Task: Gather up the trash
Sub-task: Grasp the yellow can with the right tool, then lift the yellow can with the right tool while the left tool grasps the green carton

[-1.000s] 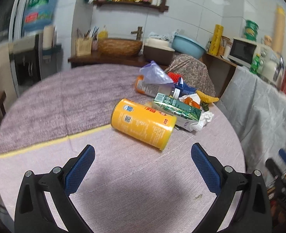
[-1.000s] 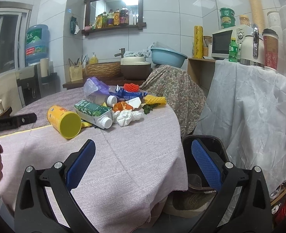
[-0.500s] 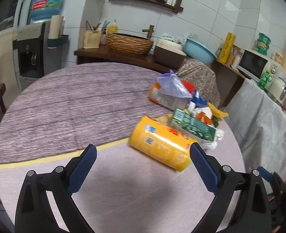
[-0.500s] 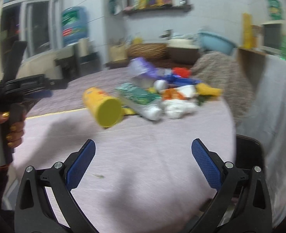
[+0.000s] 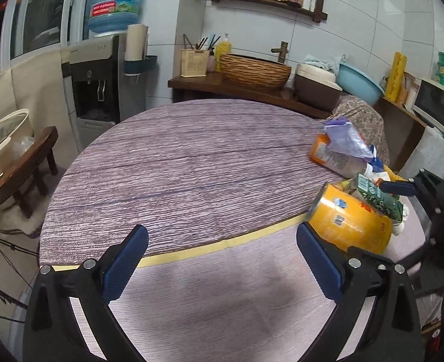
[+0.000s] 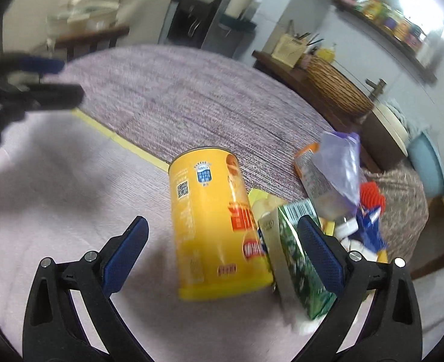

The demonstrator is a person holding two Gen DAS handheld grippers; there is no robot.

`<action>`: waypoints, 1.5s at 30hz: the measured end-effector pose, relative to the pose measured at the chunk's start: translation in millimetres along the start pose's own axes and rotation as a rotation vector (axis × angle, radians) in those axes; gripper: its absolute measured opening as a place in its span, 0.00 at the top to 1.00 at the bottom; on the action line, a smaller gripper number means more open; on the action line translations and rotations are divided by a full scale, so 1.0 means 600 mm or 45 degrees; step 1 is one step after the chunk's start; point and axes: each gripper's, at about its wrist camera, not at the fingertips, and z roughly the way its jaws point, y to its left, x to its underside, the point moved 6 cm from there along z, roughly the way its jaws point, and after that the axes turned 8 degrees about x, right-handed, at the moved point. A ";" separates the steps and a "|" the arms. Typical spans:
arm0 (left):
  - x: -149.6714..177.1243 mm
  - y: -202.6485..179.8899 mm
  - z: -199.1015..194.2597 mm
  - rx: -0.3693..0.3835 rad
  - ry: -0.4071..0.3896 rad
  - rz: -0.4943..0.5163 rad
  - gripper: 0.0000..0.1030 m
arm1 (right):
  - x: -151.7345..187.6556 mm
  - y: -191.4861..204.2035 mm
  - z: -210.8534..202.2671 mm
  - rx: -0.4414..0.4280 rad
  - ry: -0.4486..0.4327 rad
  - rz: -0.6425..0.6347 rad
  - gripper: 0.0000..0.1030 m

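A yellow canister (image 6: 215, 226) lies on its side on the round table, lengthwise between the wide-apart fingers of my right gripper (image 6: 222, 253), which is open and not touching it. A green carton (image 6: 300, 256) leans against its right side, partly behind the right finger. Behind them lie an orange bottle (image 6: 315, 178) under a purple plastic bag (image 6: 339, 160) and red and blue wrappers (image 6: 369, 208). In the left wrist view the canister (image 5: 348, 223) and carton (image 5: 378, 196) sit right of my open, empty left gripper (image 5: 222, 262).
The table wears a purple cloth (image 5: 191, 157) with a yellow band (image 5: 222, 244). A water dispenser (image 5: 101, 69), a wooden stool (image 5: 25, 169) and a counter with a basket (image 5: 253, 66) stand beyond it. A microwave (image 5: 433, 102) sits at the far right.
My right gripper swung left and down toward the table, bringing the yellow canister between its fingers. My left gripper turned left, so the trash pile slid to the right of its view.
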 end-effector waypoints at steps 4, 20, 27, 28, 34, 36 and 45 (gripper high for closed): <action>0.003 0.011 0.001 0.001 0.007 0.000 0.05 | 0.000 0.011 0.042 0.005 0.111 -0.155 0.16; -0.013 -0.025 0.014 0.120 -0.016 0.097 0.05 | 0.026 0.010 0.023 -0.062 0.098 -0.102 0.35; -0.034 -0.077 0.035 0.243 -0.044 0.285 0.06 | 0.070 -0.033 -0.045 -0.119 -0.023 0.164 0.35; -0.038 -0.095 0.041 0.283 -0.047 0.342 0.06 | 0.079 -0.041 -0.058 -0.127 -0.040 0.206 0.35; -0.034 -0.224 0.082 0.556 0.002 0.787 0.06 | 0.162 -0.091 -0.108 -0.111 -0.056 0.403 0.35; -0.027 -0.264 0.093 0.640 0.036 0.941 0.06 | 0.198 -0.116 -0.118 -0.086 -0.037 0.483 0.35; 0.016 -0.402 0.159 0.572 0.154 1.733 0.06 | 0.318 -0.192 -0.129 -0.053 0.005 0.744 0.35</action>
